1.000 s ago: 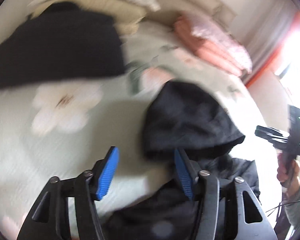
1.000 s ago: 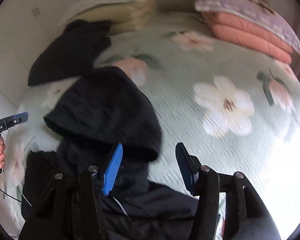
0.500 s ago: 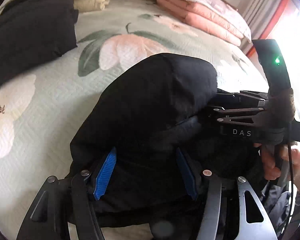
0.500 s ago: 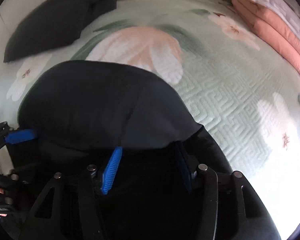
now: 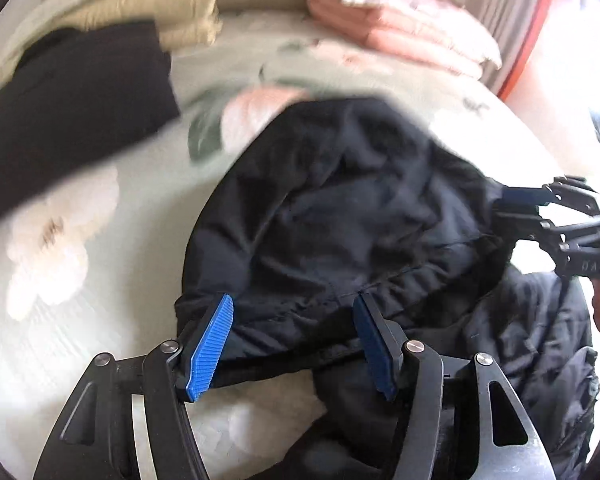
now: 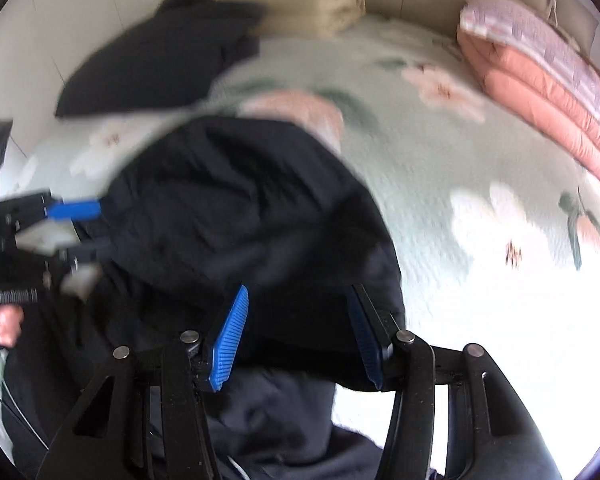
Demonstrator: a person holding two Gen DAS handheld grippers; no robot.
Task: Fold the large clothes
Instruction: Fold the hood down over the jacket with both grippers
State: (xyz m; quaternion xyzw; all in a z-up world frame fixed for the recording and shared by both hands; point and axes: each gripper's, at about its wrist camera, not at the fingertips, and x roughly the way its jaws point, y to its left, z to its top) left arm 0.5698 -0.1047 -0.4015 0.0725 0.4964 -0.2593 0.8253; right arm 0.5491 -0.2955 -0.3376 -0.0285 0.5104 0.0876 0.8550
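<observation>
A black hooded jacket [image 5: 348, 216] lies on the flowered bedspread [image 5: 100, 280], its hood spread out toward the pillows. It also shows in the right wrist view [image 6: 236, 216]. My left gripper [image 5: 296, 340] is open, its blue pads either side of the hood's gathered base, just above the cloth. My right gripper [image 6: 296, 336] is open over the hood's right lower edge. In the left wrist view the right gripper [image 5: 540, 216] sits at the hood's right side. In the right wrist view the left gripper [image 6: 72, 224] sits at the hood's left side.
A folded black garment [image 5: 68, 108] lies at the back left. Cream folded bedding [image 5: 148, 8] is stacked behind it. Pink folded quilts [image 6: 548, 92] lie at the back right. A wall and curtain [image 5: 512, 20] stand beyond the bed.
Both grippers have pulled back from the hood and risen a little. The hood now lies flatter and wider on the bed. Both views are blurred by motion.
</observation>
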